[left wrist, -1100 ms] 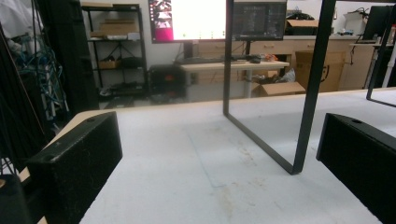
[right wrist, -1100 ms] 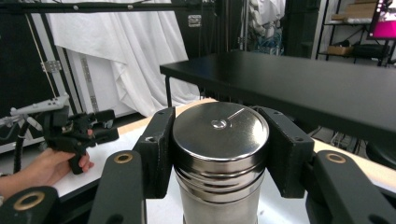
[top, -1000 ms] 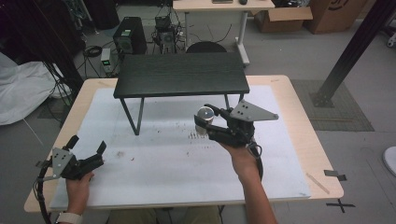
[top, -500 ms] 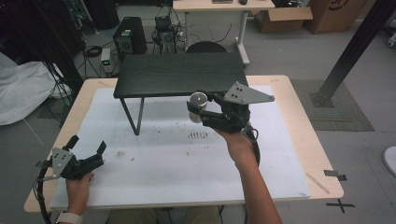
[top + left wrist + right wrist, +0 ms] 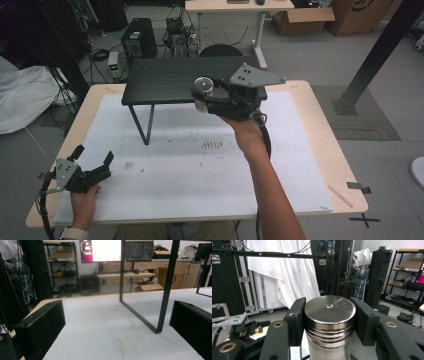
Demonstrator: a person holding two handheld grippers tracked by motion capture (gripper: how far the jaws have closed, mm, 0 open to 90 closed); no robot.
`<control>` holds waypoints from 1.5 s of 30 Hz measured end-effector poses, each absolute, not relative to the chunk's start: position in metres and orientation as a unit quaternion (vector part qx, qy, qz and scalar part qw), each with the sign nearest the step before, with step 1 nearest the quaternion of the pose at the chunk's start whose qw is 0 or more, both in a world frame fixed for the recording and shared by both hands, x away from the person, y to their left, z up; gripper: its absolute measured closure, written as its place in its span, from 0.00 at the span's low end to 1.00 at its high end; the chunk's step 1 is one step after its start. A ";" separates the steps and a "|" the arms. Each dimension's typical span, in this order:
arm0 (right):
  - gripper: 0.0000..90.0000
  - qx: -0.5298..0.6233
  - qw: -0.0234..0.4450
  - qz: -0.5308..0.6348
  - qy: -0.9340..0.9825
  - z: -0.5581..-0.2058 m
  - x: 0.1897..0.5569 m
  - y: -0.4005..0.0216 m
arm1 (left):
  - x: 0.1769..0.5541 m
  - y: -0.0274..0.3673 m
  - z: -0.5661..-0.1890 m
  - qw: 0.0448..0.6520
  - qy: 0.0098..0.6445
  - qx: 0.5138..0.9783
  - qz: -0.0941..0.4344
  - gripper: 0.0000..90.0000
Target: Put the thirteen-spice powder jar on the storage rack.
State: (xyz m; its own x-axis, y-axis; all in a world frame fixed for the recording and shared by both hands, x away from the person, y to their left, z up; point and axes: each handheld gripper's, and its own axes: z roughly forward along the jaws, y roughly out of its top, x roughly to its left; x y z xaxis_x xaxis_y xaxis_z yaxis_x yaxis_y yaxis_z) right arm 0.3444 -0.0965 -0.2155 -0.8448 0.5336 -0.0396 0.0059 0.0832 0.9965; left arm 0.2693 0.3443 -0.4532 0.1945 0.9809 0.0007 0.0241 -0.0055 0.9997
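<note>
A steel canister with a shiny lid hangs upright in the air in front of the small black table, about level with its top. My right gripper is shut on it, with the black pads pressing on both sides just under the lid. My left gripper rests at the near left corner of the white mat. It stands open with nothing between its jaws, facing the black table's leg frame.
The black table stands on thin metal legs on the far half of the mat. Dark smudges mark the mat's middle. Beyond the wooden tabletop are a computer tower, a desk and a black post.
My right gripper has risen with the canister and moved left and farther away, from over the mat up to the black table's front edge. The left gripper has stayed put.
</note>
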 end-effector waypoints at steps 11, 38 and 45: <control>0.55 0.193 0.214 0.646 0.707 -0.205 0.368 -0.082 | 0.269 0.344 -0.453 0.539 0.454 0.554 0.443 0.01; 0.55 0.278 0.257 0.613 0.693 -0.212 0.446 -0.051 | 0.269 0.345 -0.453 0.538 0.455 0.555 0.443 0.01; 0.55 0.304 0.255 0.591 0.702 -0.221 0.460 -0.041 | 0.269 0.345 -0.453 0.539 0.454 0.554 0.443 0.01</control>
